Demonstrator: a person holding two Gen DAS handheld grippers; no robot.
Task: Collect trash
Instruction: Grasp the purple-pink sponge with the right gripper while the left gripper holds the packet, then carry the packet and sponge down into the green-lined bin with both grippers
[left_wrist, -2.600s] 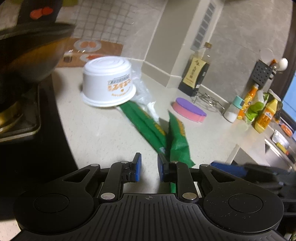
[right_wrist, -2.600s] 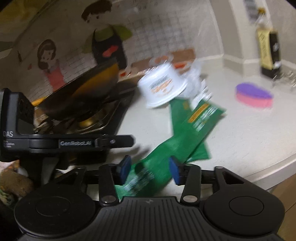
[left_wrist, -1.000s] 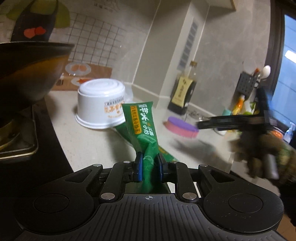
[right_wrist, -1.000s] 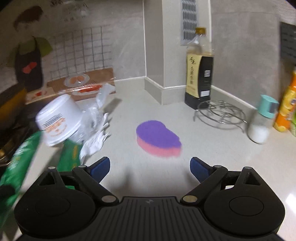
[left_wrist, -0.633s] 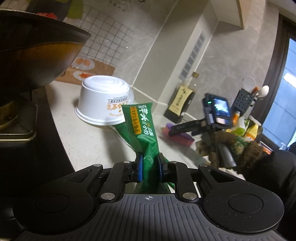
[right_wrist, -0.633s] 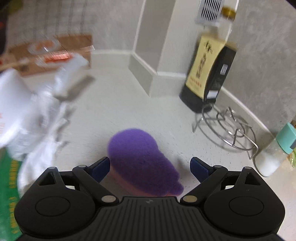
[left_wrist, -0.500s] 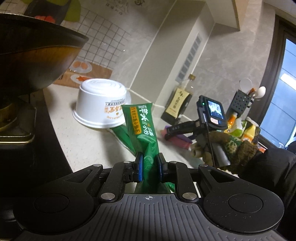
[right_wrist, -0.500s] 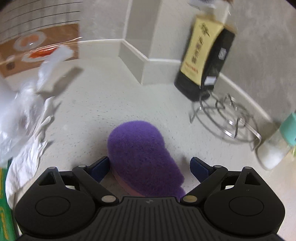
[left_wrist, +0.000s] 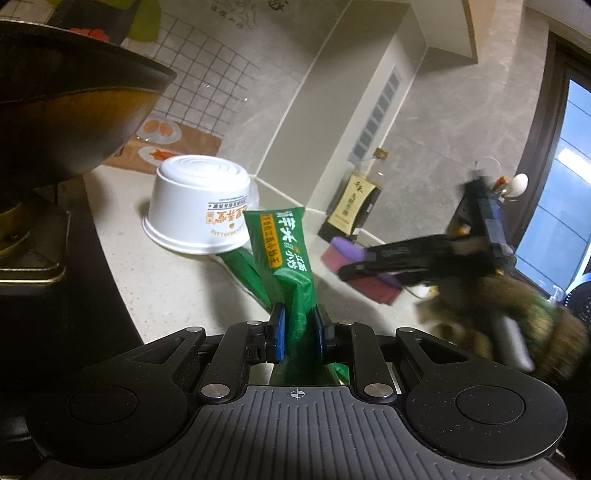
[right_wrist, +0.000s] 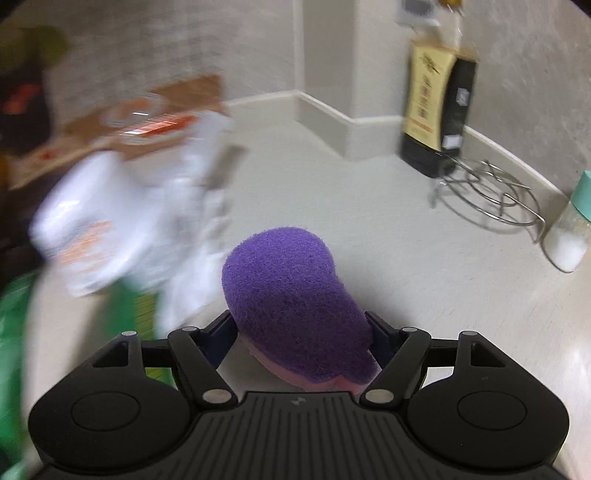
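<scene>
The left gripper (left_wrist: 298, 328) clamps an upright green wrapper (left_wrist: 284, 254). The right gripper (right_wrist: 301, 332) is closing astride the purple sponge (right_wrist: 291, 299) on the counter (right_wrist: 406, 258), its long axis pointing ahead; contact seems not yet made.

Home kitchen. Evidence: pale speckled countertop (right_wrist: 369, 206) meeting a white tiled wall (left_wrist: 207, 92); dark wok (left_wrist: 66, 122) on a stove at left; sauce bottle (right_wrist: 436, 122), wire trivet (right_wrist: 487, 195), shaker with teal cap (right_wrist: 570, 229); purple sponge (right_wrist: 295, 295); window (left_wrist: 565, 184), probably dark outside, blurred
</scene>
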